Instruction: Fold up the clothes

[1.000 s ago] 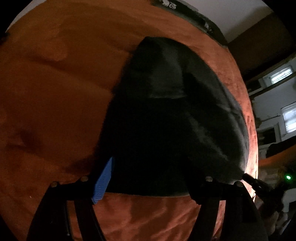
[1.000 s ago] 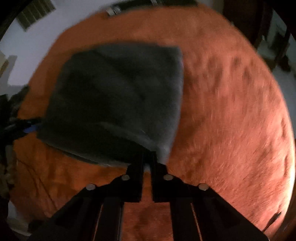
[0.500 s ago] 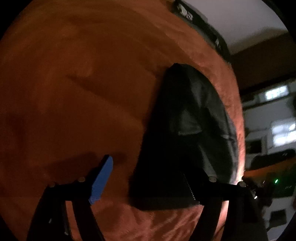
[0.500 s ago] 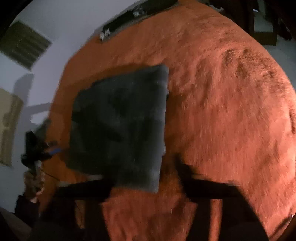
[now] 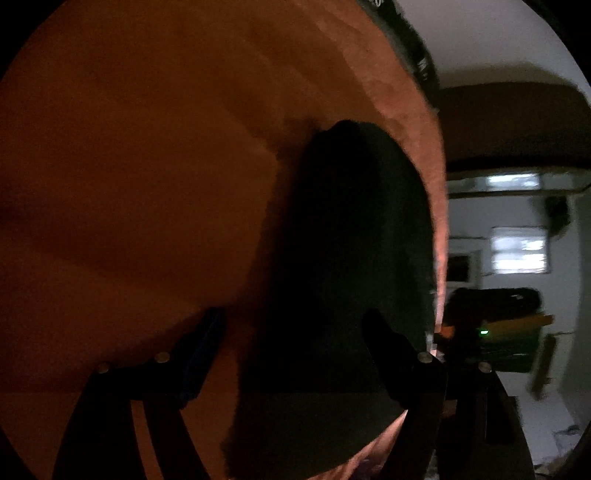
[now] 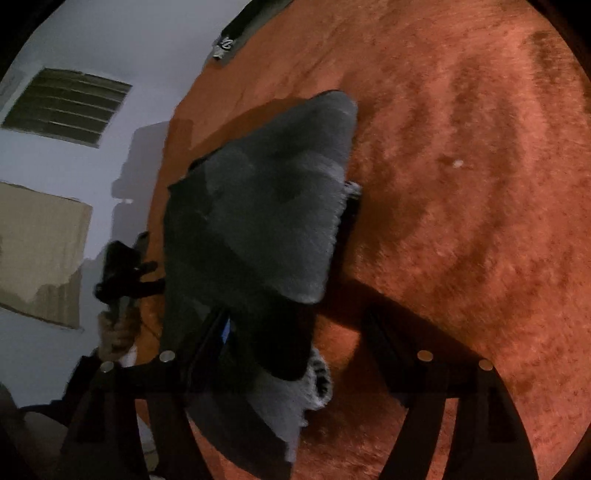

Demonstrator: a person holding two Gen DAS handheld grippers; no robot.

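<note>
A dark grey folded garment [image 6: 266,221] lies on the orange fuzzy blanket [image 6: 461,184]. My right gripper [image 6: 295,325] is open just above the garment's near edge, with its left finger over the cloth and its right finger over bare blanket. In the left wrist view the garment [image 5: 351,258] looks almost black. My left gripper [image 5: 295,328] is open over the garment's near end, and neither pad presses on it. The right wrist view also shows the left gripper [image 6: 122,266] beside the garment's left edge, held by a hand [image 6: 114,328].
The blanket [image 5: 129,184] spreads wide to the left and far side. A dark strip [image 6: 236,29] runs along its far edge. Beyond it are a pale wall with a vent [image 6: 66,107] and a cardboard sheet [image 6: 37,251]. Furniture with a green light [image 5: 483,332] stands at the right.
My right gripper has let go of the garment's corner and opened. Both grippers have swung and dipped, so the garment now lies folded flat between each pair of fingers.
</note>
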